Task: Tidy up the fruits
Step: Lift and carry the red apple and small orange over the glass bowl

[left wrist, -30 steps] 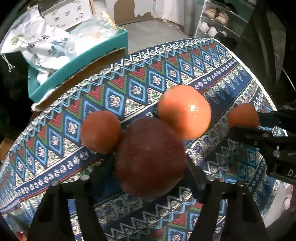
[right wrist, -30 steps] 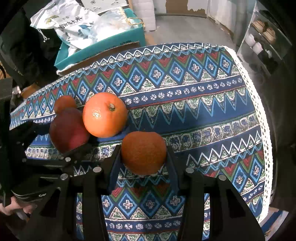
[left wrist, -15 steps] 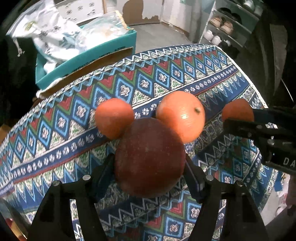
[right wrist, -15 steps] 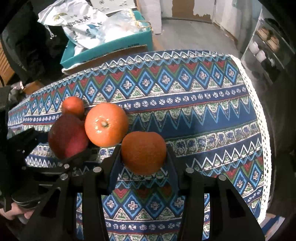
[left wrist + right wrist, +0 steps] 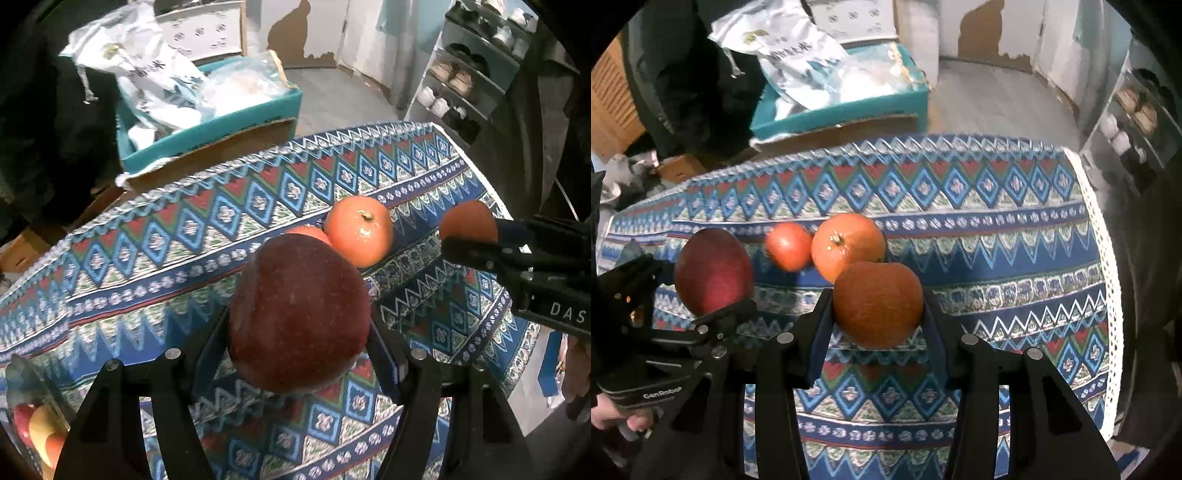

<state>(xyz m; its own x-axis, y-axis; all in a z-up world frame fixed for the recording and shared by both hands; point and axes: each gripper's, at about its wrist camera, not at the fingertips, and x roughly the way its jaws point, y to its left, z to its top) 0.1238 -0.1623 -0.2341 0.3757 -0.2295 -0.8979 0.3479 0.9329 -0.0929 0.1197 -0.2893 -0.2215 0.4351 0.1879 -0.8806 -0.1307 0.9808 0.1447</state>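
Observation:
My left gripper [image 5: 299, 332] is shut on a dark red apple [image 5: 299, 314] and holds it above the patterned cloth; the apple also shows in the right wrist view [image 5: 713, 271]. My right gripper [image 5: 879, 314] is shut on a dull orange [image 5: 878, 303], seen at the right in the left wrist view [image 5: 468, 221]. A large bright orange [image 5: 359, 230] with its stem up lies on the cloth, also in the right wrist view [image 5: 848, 245]. A small orange-red fruit [image 5: 788, 246] lies beside it, mostly hidden behind the apple in the left wrist view [image 5: 310, 232].
The table wears a blue, red and green patterned cloth [image 5: 997, 229] with a white lace edge at the right. A teal box [image 5: 207, 129] with plastic bags stands behind the table. More fruit [image 5: 35, 428] shows at the bottom left corner. A shoe shelf [image 5: 469, 77] stands at the far right.
Both grippers have lifted and drawn back with their fruit. The table fruits sit farther off, and the small fruit has slid behind the apple in the left wrist view.

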